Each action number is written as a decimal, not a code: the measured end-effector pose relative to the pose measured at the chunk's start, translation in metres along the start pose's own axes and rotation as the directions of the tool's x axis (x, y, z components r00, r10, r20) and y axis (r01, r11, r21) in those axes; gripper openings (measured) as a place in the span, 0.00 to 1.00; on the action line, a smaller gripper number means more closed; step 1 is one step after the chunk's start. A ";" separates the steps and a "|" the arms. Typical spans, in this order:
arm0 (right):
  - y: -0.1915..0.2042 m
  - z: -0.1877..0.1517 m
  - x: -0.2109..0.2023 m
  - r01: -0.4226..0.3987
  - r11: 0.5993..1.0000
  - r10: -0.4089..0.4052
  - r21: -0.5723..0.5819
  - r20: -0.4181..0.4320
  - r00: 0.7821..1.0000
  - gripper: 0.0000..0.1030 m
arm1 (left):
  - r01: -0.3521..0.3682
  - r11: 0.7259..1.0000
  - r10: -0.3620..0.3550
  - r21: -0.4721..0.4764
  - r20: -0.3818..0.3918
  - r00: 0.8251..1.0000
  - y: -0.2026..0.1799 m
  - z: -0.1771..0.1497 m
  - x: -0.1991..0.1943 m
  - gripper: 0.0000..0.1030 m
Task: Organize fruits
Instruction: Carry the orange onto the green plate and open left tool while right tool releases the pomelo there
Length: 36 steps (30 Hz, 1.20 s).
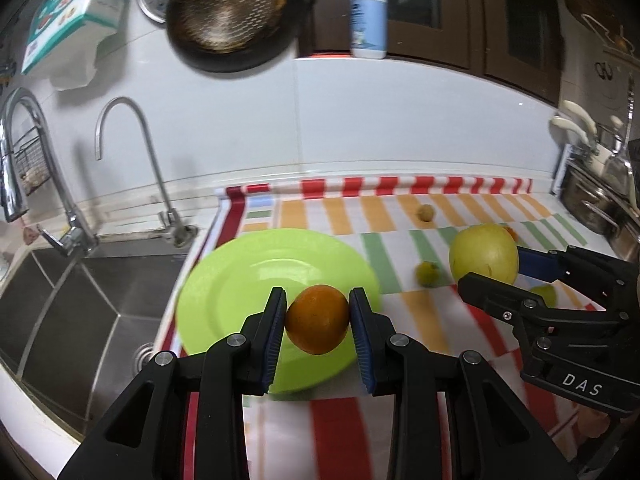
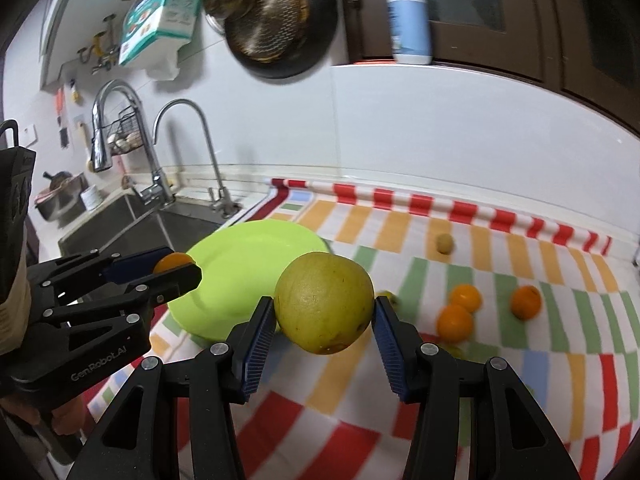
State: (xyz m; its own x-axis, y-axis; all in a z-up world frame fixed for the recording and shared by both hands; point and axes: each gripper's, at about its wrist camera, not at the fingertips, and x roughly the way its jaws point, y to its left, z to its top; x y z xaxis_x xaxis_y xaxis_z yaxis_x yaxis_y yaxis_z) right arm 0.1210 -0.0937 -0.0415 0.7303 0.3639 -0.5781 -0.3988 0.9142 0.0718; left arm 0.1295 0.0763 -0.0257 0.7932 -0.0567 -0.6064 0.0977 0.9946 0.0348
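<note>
My left gripper [image 1: 318, 320] is shut on an orange [image 1: 317, 319] and holds it above the near rim of a lime-green plate [image 1: 240, 280]. My right gripper [image 2: 325, 312] is shut on a large yellow-green fruit [image 2: 325, 302] and holds it above the striped cloth, right of the plate [image 2: 248, 256]. In the left wrist view the right gripper [image 1: 496, 272] and its fruit [image 1: 483, 254] are at the right. In the right wrist view the left gripper [image 2: 176, 268] with its orange [image 2: 173, 261] is at the left. Three oranges [image 2: 455, 322] lie on the cloth at the right.
A steel sink [image 1: 60, 300] with two taps [image 1: 132, 152] lies left of the plate. Small yellowish fruits [image 1: 425, 213] lie on the striped cloth [image 2: 360, 400]. Pans [image 1: 228, 12] hang on the wall above. Pots [image 1: 592, 200] stand at the far right.
</note>
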 end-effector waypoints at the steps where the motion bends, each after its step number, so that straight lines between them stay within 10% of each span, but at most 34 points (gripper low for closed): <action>1: 0.003 0.001 0.005 -0.005 1.000 0.005 -0.007 -0.006 1.000 0.49 | -0.005 1.000 0.005 -0.004 -0.004 1.000 0.005 -0.001 0.003 0.31; 24: 0.047 0.009 0.129 -0.128 0.987 0.107 -0.096 -0.198 0.974 0.49 | -0.036 0.998 0.027 -0.060 -0.139 0.990 0.068 -0.025 0.080 0.31; 36: 0.039 0.016 0.102 -0.057 0.996 0.049 -0.066 -0.121 0.991 0.65 | -0.077 0.994 0.069 -0.078 -0.102 0.992 0.066 -0.020 0.058 0.57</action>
State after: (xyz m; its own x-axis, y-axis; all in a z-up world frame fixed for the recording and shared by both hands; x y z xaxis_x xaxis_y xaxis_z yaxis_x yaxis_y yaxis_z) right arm 0.1893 -0.0183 -0.0850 0.6373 0.3837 -0.6683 -0.4757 0.8782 0.0505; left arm 0.1697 0.1402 -0.0741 0.7323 0.0209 -0.6807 -0.0109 0.9998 0.0190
